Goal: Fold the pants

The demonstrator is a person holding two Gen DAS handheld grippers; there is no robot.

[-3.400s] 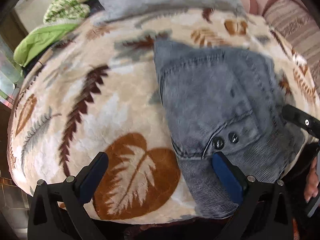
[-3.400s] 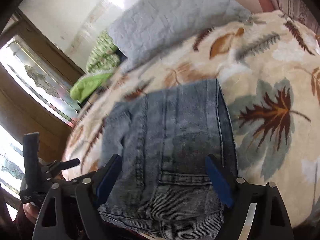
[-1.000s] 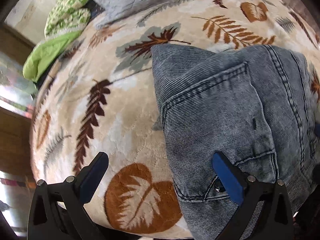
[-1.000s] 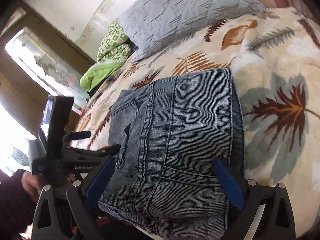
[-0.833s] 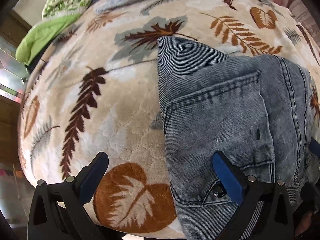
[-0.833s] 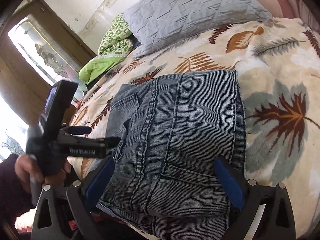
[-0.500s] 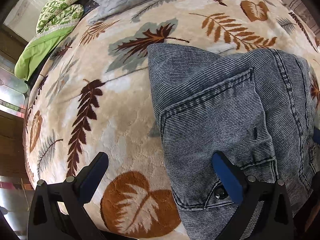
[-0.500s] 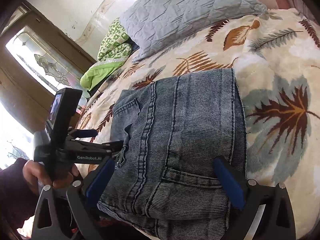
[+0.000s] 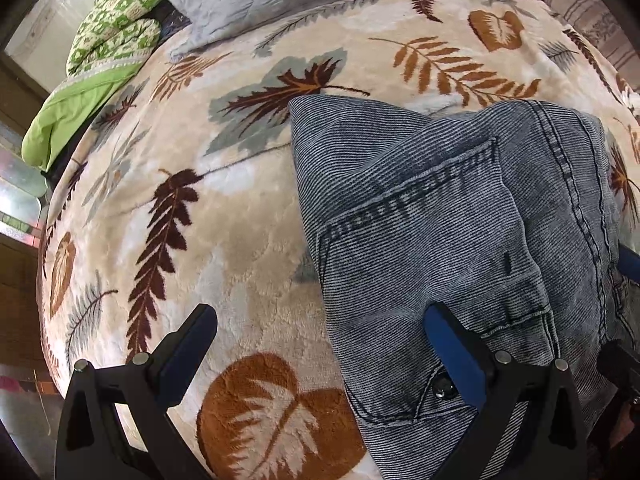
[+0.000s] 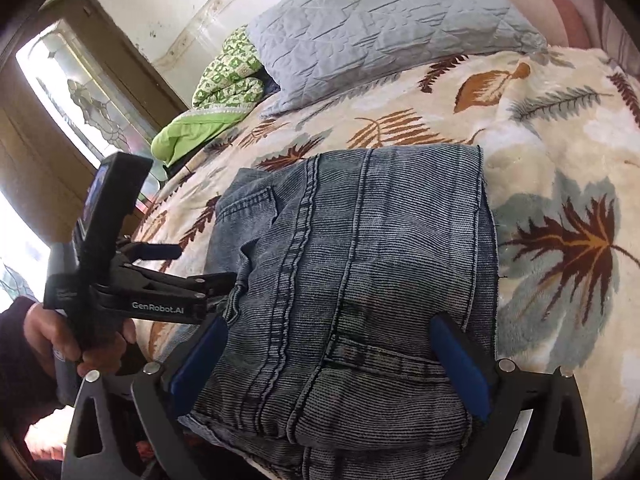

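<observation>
Clearly readable white lettering, "GenRobot.AI", runs along the black left gripper point(image 10: 192, 268), held by a hand point(image 10: 76, 336) in a dark sleeve. Its fingers point(image 9: 448, 336) are spread wide; the right one rests on denim, the left one over bare blanket point(image 9: 168, 200). The right gripper point(image 10: 328, 364) also has its blue-padded fingers point(image 10: 460, 364) spread wide, straddling the near edge of the pants point(image 10: 360, 264). These pants, grey-blue ribbed denim with stitched seams and a pocket, lie folded into a thick rectangle at the near edge of the bed. Beyond and beside the fingers, plush cream blanket printed with leaves lies open. Farther off rest a quilted grey pillow point(image 10: 376, 20) and a green patterned quilt point(image 9: 108, 44).
</observation>
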